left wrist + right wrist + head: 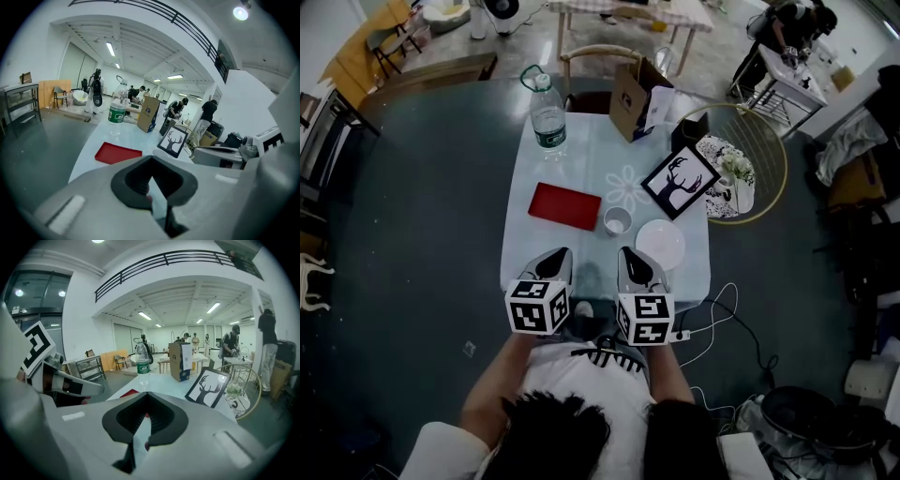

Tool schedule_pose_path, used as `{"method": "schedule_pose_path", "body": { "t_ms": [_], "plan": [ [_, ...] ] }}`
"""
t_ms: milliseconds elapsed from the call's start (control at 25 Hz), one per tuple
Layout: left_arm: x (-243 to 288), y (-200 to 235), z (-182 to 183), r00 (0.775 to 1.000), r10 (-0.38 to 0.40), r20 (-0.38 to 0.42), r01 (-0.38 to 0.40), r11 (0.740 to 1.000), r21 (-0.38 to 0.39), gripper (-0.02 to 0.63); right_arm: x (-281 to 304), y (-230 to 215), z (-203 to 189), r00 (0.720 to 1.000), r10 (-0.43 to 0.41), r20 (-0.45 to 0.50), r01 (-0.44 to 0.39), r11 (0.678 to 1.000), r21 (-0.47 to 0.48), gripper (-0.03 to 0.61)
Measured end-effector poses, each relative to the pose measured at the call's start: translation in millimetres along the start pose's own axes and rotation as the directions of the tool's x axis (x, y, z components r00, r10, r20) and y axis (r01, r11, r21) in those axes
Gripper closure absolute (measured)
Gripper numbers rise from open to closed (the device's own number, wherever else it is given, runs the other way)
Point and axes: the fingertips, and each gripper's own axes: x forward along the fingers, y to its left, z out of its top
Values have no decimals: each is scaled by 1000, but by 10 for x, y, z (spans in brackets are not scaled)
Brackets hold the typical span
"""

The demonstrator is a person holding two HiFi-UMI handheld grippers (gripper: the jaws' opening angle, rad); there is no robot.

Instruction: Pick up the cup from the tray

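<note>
Fingers: left gripper (560, 253) clenched, nothing between; right gripper (628, 251) clenched, nothing between. Both at near edge of worktop (581, 150).
Red tray (565, 205): left of centre, bare.
Cup (618, 221): small, white, upright, mouth up; on worktop just right of tray, not on it; just beyond right gripper.
White plate (660, 244): just right of cup.
Handling, judged: light, rigid, smooth-walled, maybe breakable.
Hold: one finger inside rim, one outside; or across body below rim.
</note>
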Motion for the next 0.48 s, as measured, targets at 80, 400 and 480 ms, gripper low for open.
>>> {"method": "schedule_pose_path", "body": {
  "t_ms": [80,400,480],
  "plan": [
    [7,-9,-9,1000,3,-2,-3,1000,3,614,-1,4,-22,1000,0,-7,0,1000,-2,554],
    [-28,-32,-2,1000,6,1,-6,1000,2,614,-22,53,-50,1000,9,-24,-9,1000,-6,554],
    [-26,-29,-7,1000,7,2,-7,1000,2,614,-20,53,-64,1000,8,-27,-8,1000,-9,554]
  ]
}}
